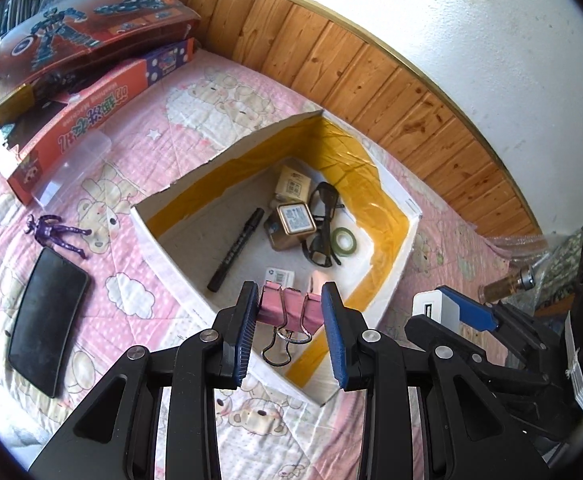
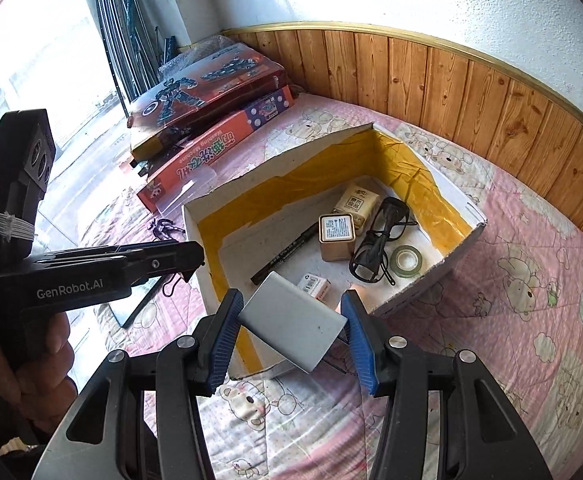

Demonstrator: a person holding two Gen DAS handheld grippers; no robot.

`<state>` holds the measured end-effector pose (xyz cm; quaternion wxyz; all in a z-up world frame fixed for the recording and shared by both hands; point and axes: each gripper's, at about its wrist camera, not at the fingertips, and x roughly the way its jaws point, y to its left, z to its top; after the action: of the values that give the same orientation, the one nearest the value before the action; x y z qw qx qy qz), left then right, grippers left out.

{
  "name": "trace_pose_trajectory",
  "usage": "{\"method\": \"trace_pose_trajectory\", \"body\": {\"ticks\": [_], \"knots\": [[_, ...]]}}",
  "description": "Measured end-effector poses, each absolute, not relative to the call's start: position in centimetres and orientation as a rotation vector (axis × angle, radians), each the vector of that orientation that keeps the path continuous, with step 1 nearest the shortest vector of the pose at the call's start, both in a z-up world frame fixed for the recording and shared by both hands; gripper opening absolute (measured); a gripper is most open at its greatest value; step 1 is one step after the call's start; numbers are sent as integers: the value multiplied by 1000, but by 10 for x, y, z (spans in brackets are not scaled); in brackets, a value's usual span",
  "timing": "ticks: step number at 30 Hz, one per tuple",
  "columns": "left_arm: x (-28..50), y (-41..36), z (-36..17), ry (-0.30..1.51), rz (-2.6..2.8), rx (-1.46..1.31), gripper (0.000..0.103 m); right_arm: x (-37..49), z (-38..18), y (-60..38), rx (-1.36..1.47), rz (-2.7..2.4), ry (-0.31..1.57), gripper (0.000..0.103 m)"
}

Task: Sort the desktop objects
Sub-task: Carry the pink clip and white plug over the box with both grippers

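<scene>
My left gripper (image 1: 290,300) is shut on a pink binder clip (image 1: 287,309), held over the near edge of a white cardboard box (image 1: 163,236) with yellow tape inside. My right gripper (image 2: 289,308) is shut on a white charger block (image 2: 291,326), also above the box's (image 2: 463,240) near edge. In the left wrist view the charger (image 1: 437,308) shows at the right. Inside the box lie a black marker (image 1: 235,250), a gold tin (image 1: 294,224), black glasses (image 1: 323,224), a green tape roll (image 1: 345,239), a beige packet (image 1: 293,184) and a small eraser (image 2: 316,286).
On the pink quilt left of the box lie a purple toy figure (image 1: 57,234) and a black case (image 1: 45,320). Stacked toy boxes (image 1: 91,40) and a clear plastic lid (image 1: 71,164) sit at the far left. A wooden wall panel (image 1: 371,80) runs behind. A person's hand (image 2: 31,360) holds the left gripper.
</scene>
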<state>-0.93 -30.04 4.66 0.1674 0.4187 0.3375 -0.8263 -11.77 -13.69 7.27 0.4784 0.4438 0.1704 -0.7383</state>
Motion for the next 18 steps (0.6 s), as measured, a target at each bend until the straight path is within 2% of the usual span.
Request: {"method": "trace_pose_trajectory", "body": {"ticks": [6,18], "knots": [[-23,-326,45,950,-2335,1174,32,-144,59,-173,1144,-1773,402,52],[-43,-363,19,1042,-2251,1216,32,-164,32,-231,1235,-1710,399,52]]}}
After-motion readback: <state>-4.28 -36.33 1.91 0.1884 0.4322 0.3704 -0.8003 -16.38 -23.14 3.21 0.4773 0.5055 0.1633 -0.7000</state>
